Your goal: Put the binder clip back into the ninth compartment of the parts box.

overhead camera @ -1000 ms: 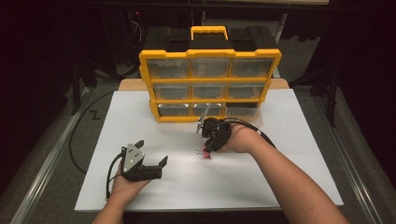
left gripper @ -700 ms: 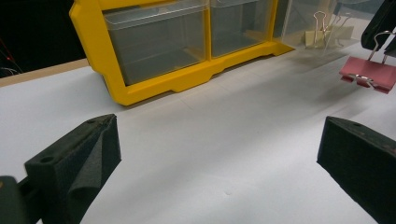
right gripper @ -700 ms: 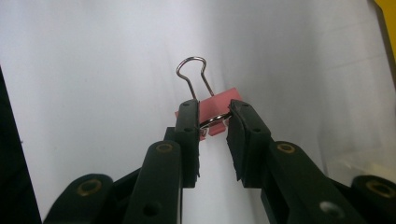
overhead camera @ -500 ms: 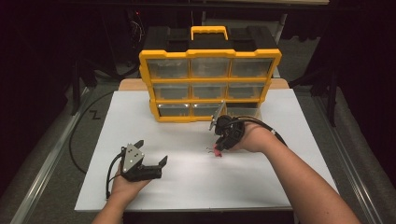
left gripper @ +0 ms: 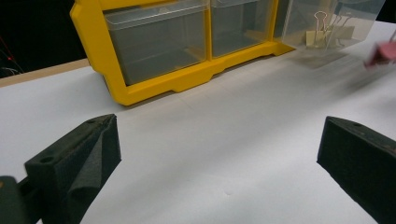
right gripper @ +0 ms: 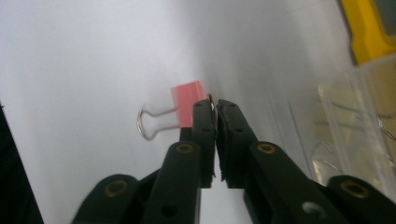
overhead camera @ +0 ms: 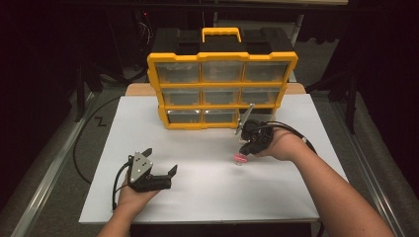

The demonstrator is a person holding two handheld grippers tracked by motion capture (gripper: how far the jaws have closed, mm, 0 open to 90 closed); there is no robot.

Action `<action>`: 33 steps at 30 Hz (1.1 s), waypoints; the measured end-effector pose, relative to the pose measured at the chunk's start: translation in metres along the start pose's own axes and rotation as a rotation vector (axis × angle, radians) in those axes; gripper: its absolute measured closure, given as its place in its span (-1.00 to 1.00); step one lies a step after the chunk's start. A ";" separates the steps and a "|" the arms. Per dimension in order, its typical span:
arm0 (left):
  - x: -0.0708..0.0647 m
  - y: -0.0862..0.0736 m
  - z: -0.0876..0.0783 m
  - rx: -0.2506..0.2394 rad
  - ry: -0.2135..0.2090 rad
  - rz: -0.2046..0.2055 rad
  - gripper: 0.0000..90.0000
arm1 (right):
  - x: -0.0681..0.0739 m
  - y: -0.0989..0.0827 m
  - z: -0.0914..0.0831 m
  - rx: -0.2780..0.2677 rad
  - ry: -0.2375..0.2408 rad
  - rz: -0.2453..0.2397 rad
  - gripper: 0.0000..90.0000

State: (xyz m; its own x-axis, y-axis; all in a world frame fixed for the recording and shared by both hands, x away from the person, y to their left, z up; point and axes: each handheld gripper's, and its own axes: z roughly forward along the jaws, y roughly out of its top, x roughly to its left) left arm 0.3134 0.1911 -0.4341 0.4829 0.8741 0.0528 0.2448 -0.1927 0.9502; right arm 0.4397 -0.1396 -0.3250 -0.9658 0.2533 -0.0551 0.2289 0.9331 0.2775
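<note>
A yellow organizer (overhead camera: pixel 222 58) with clear drawers stands at the back of the white table. Its bottom right drawer (overhead camera: pixel 261 114) is pulled out and holds binder clips (left gripper: pixel 322 28). My right gripper (overhead camera: pixel 244 151) hangs just in front of that drawer. Its jaws have just closed further and are shut on the wire handle of a pink binder clip (right gripper: pixel 187 105), which hangs a little above the table (overhead camera: pixel 239 158). My left gripper (overhead camera: pixel 161 160) rests at the front left, open, with nothing between its jaws (left gripper: pixel 224 140).
The white tabletop (overhead camera: pixel 207 187) ends at a front edge near the person's forearms. Dark floor and cables lie to the left. The organizer's black carry handle (overhead camera: pixel 221 33) rises behind it. The pulled-out drawer (right gripper: pixel 355 126) sits close to my right gripper's side.
My right gripper has moved to the right and slightly up with the pink binder clip, from the organizer's middle to in front of its right drawer. The left gripper has stayed still.
</note>
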 end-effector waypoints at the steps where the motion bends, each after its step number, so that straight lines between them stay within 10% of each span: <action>1: 0.000 0.000 0.000 0.001 0.000 0.001 -0.99 | -0.001 -0.001 -0.001 0.004 -0.001 0.010 1.00; 33: 0.001 -0.001 0.000 0.005 0.008 -0.007 -0.99 | -0.028 -0.025 -0.049 0.018 -0.006 0.075 1.00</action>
State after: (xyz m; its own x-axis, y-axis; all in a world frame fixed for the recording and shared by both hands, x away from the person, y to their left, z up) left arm 0.3138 0.1917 -0.4347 0.4745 0.8789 0.0489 0.2526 -0.1892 0.9489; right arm 0.4546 -0.1827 -0.2836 -0.9453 0.3237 -0.0407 0.3023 0.9159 0.2640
